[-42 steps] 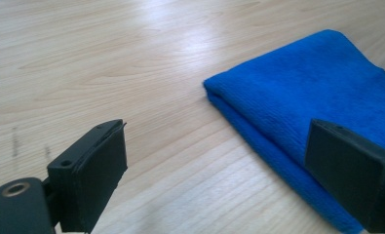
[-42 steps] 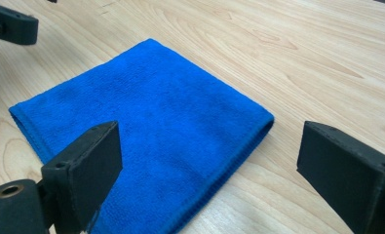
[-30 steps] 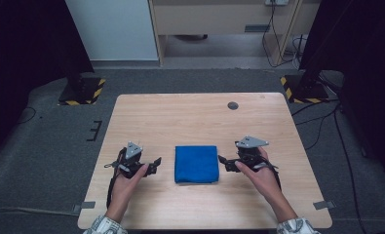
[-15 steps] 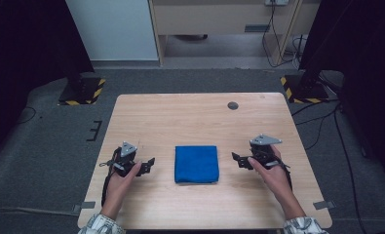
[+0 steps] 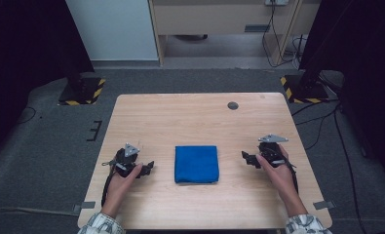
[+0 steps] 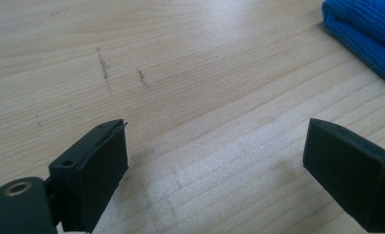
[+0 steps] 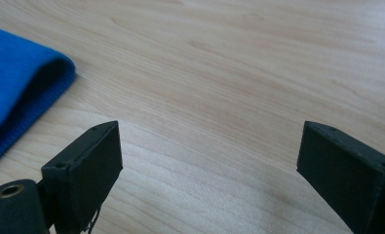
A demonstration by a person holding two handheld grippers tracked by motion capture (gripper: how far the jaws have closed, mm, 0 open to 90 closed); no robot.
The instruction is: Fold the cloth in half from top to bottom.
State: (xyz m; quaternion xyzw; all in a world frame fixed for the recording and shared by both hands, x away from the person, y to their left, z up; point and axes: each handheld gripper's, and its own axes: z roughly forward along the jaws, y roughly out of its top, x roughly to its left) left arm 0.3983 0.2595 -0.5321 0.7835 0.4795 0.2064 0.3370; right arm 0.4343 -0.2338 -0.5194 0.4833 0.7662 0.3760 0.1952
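A folded blue cloth [image 5: 196, 164] lies flat near the middle front of the wooden table [image 5: 200, 119]. My left gripper [image 5: 150, 167] rests on the table to the cloth's left, jaws open and pointing at it, with a gap of bare wood between. In the left gripper view the open gripper [image 6: 219, 165] holds nothing, and the cloth [image 6: 370, 34] sits at the top right. My right gripper [image 5: 245, 158] rests to the cloth's right, open, a short way off. In the right gripper view the gripper [image 7: 209, 165] is empty and the cloth's folded edge [image 7: 19, 83] lies at the left.
A small dark round hole [image 5: 233, 105] sits in the table near its far right. Black stands with yellow-striped bases [image 5: 81, 92] flank the table on the floor. Cables [image 5: 278, 34] run behind it.
Both grippers have drawn back from the cloth's sides, the left one leftward and the right one rightward. The cloth has stayed put.
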